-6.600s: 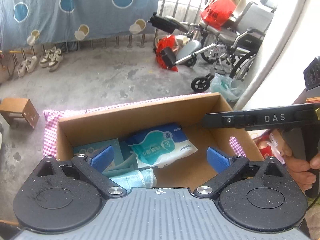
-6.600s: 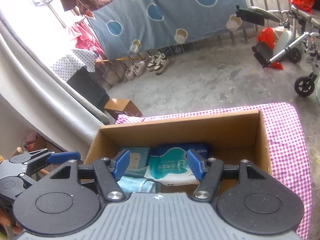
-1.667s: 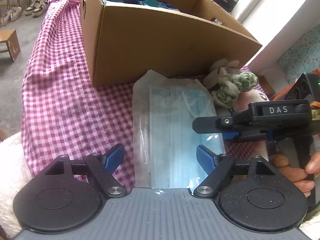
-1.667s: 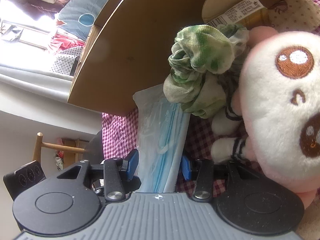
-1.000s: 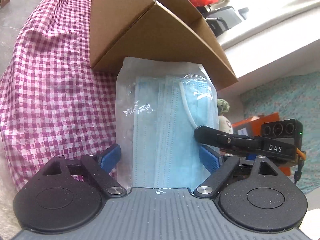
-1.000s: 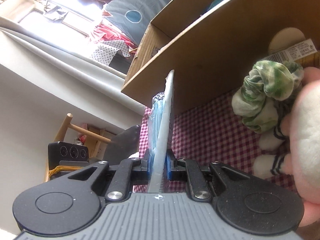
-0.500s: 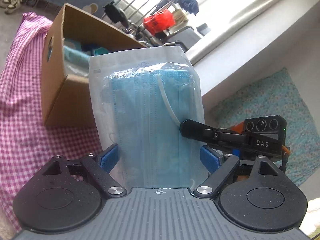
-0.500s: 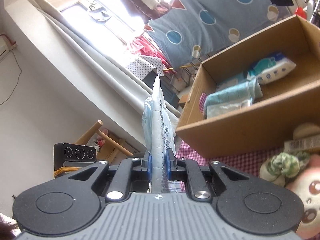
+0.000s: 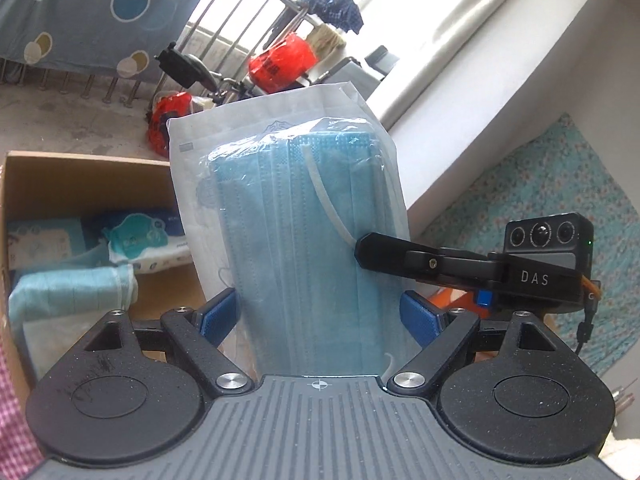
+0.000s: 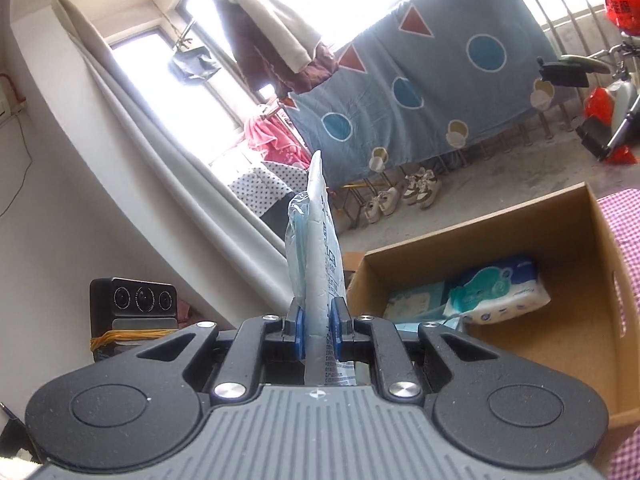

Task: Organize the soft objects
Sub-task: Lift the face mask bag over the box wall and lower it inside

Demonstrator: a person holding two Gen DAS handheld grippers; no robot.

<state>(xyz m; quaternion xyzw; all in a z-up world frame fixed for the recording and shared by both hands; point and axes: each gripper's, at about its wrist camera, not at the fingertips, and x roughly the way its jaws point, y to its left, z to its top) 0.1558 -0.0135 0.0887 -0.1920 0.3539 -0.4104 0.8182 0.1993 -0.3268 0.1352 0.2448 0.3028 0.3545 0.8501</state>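
A clear pack of blue face masks point(image 9: 304, 216) stands upright in the air, held by both grippers. My left gripper point(image 9: 320, 318) is shut on it across its width, a blue pad against each side edge. My right gripper point(image 9: 362, 250) comes in from the right and pinches the pack's right edge. In the right wrist view the pack point(image 10: 316, 248) shows edge-on with my right gripper point(image 10: 318, 328) shut on it. The open cardboard box point(image 9: 80, 156) lies below and to the left of the pack. In the right wrist view the box point(image 10: 480, 224) is to the right.
Inside the box lie a pack of wet wipes point(image 10: 500, 296), a teal tissue pack point(image 9: 44, 240) and a pale blue bundle point(image 9: 68, 292). A checked cloth point(image 10: 624, 216) is under the box. Beyond are a concrete floor, a hanging blue sheet point(image 10: 432, 80), a wheelchair and red bags point(image 9: 280, 64).
Both grippers have risen with the mask pack from the checked cloth in front of the box to above its rim. The box's inside has come into view.
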